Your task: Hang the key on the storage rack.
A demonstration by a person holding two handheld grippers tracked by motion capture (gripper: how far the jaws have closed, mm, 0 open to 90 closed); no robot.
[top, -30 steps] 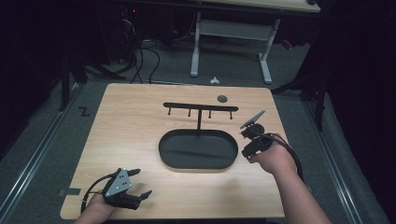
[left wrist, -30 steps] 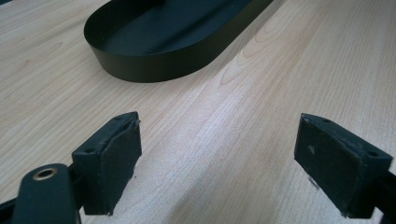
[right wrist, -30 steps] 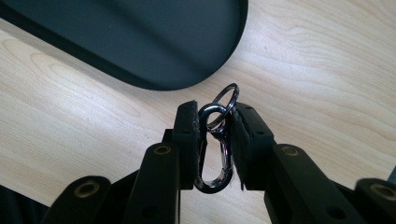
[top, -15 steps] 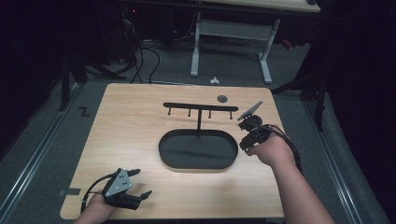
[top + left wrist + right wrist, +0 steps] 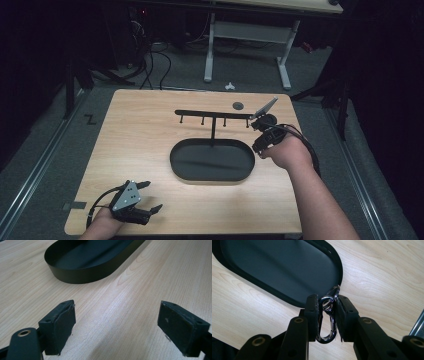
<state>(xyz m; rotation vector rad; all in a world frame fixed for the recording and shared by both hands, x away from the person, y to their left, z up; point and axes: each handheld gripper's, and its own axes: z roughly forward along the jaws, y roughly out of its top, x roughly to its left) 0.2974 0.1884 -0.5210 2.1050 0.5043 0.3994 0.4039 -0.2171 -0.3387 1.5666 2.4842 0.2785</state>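
Note:
A silver carabiner clip [image 5: 327,320] with a small key ring at its top is pinched between the two black pads of my right gripper [image 5: 326,315]. That right gripper [image 5: 264,131] hovers at the right end of the black oval tray [image 5: 212,160], just below the right tip of the black hook rack [image 5: 215,116]. My left gripper [image 5: 136,200] rests near the table's front left corner. In the left gripper view its jaws stand wide apart over bare wood, left gripper [image 5: 120,327], with the tray's wall [image 5: 85,275] ahead.
A small dark round disc [image 5: 238,105] lies on the wooden table [image 5: 135,135] behind the rack. A white desk frame [image 5: 245,45] and cables stand on the floor beyond the table's far edge.
My right gripper, with the clip, has moved away from me and slightly left, toward the right end of the hook rack. The left gripper has stayed put.

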